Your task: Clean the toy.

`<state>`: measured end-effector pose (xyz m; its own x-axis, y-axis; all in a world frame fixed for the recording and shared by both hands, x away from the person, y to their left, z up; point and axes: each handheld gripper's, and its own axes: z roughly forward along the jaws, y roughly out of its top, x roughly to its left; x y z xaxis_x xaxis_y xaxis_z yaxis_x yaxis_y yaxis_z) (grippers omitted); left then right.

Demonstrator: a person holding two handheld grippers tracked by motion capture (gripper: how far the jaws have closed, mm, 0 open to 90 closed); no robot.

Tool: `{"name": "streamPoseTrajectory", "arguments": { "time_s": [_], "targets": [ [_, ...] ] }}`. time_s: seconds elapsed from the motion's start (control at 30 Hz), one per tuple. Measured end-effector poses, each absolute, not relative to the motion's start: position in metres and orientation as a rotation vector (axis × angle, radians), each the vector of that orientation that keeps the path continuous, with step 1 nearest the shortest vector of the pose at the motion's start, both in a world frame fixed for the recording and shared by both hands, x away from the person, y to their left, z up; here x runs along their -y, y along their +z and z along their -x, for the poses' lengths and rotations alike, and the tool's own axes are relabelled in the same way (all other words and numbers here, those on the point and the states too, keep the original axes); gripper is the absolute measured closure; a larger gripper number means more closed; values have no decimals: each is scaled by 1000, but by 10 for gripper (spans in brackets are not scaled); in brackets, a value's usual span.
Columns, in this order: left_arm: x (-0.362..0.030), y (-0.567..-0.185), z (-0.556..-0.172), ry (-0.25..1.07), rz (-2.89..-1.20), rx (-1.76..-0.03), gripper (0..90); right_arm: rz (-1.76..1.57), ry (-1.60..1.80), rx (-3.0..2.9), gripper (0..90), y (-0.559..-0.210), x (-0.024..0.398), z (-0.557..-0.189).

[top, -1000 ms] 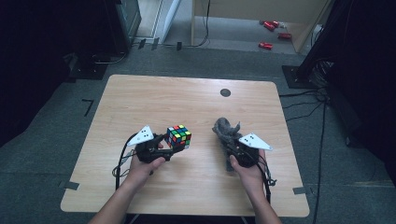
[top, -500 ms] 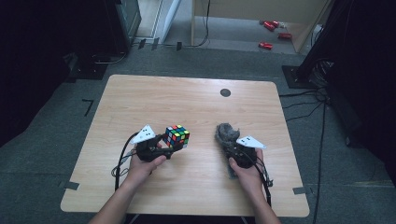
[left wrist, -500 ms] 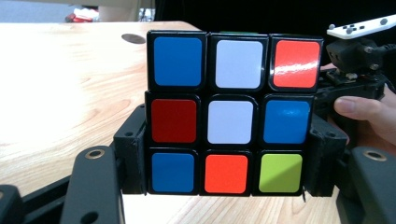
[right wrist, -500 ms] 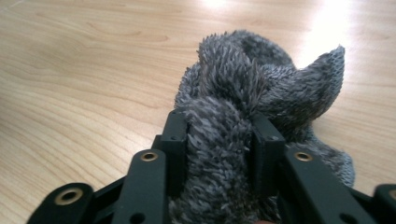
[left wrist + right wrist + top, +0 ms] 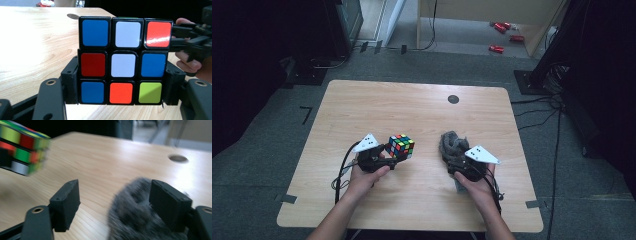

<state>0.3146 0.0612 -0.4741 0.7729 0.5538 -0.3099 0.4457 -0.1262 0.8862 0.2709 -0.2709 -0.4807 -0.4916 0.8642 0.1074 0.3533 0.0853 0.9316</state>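
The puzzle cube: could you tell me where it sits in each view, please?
High view: puzzle cube left of centre, in the left gripper.
Left gripper view: centre, clamped between the jaws.
Right gripper view: blurred, top left corner.
Shared landmark: the round dark hole in the table.

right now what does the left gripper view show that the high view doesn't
Left gripper view alone: the face of the puzzle cube toward the gripper, white centre square, clamped between the left gripper jaws. High view alone: the grey cloth lying by the right gripper, whose jaws have just been opening, and the whole table with its dark round hole. Both share the cube, the left gripper and the wooden tabletop.
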Motion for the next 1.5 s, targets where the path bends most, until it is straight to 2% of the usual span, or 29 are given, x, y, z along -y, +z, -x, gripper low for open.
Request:
{"name": "streamPoseTrajectory", "arguments": {
  "time_s": [0.2, 0.5, 1.17, 1.5],
  "targets": [
    [-61, -474, -316, 55, -1751, -792, 347, -999, 1475, -1914, 230, -478, 256, -263],
    [-51, -470, -311, 16, -1812, -731, 346, -732, 1534, -1918, 262, -488, 228, -251],
    [-43, -466, -309, -145, -1849, -682, 348, -504, 1479, -1891, 239, -503, 208, -241],
    [-38, -467, -313, -288, -1872, -668, 348, -377, 1419, -1879, 266, -508, 203, -240]
  ]
}}
